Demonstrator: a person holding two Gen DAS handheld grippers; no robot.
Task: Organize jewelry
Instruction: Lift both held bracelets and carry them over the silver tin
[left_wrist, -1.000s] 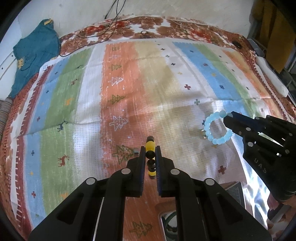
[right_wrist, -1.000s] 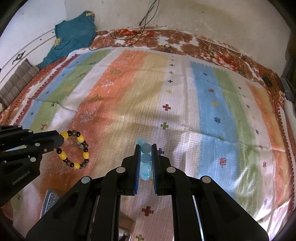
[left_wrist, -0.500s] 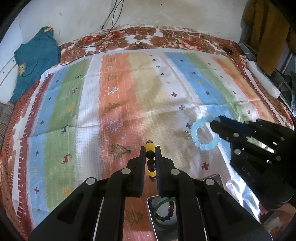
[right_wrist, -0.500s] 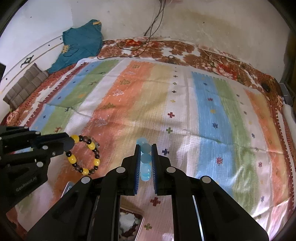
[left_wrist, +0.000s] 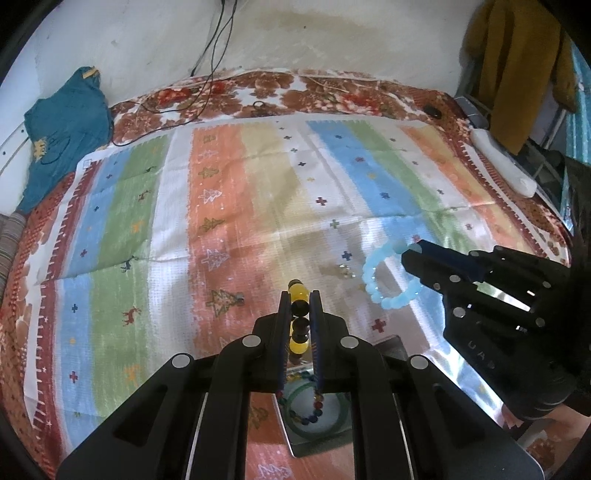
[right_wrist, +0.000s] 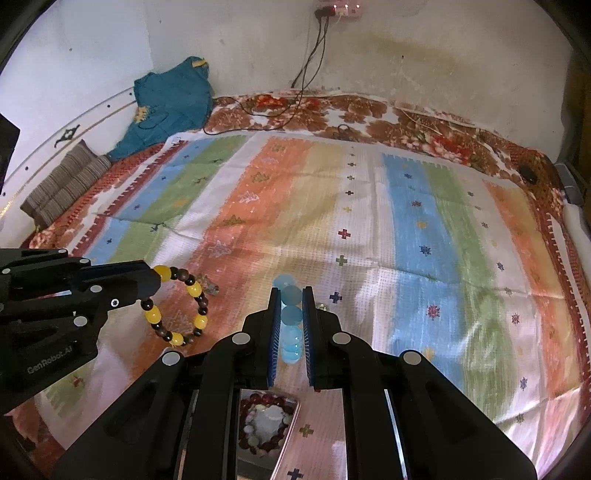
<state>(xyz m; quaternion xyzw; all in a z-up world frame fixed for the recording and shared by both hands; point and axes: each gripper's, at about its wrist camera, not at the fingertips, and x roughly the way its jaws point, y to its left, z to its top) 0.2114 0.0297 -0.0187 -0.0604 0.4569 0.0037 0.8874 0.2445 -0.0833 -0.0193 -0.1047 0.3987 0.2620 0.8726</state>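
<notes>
My left gripper (left_wrist: 300, 295) is shut on a bracelet of yellow and dark beads (left_wrist: 299, 314), held above the striped cloth (left_wrist: 229, 229). The right wrist view shows the same bracelet (right_wrist: 177, 306) hanging as a ring from the left gripper (right_wrist: 153, 275). My right gripper (right_wrist: 290, 291) is shut on a pale blue bead bracelet (right_wrist: 290, 321). In the left wrist view this blue bracelet (left_wrist: 384, 284) dangles from the right gripper (left_wrist: 413, 254). Below the fingers lies a shiny tray (left_wrist: 295, 439) with a green bangle (left_wrist: 334, 424) and a multicoloured bead string. The tray (right_wrist: 288, 443) also holds dark red and pale beads.
A small metal trinket (left_wrist: 345, 270) lies on the cloth between the two grippers. A teal garment (left_wrist: 66, 129) and a striped cushion (right_wrist: 62, 184) sit at the far left. Cables (right_wrist: 280, 110) run from the wall. A white object (left_wrist: 502, 166) lies on the right edge.
Both grippers have risen and drawn back with their bracelets still held. More of the wall shows, and the tray with jewelry has come into view under the fingers.
</notes>
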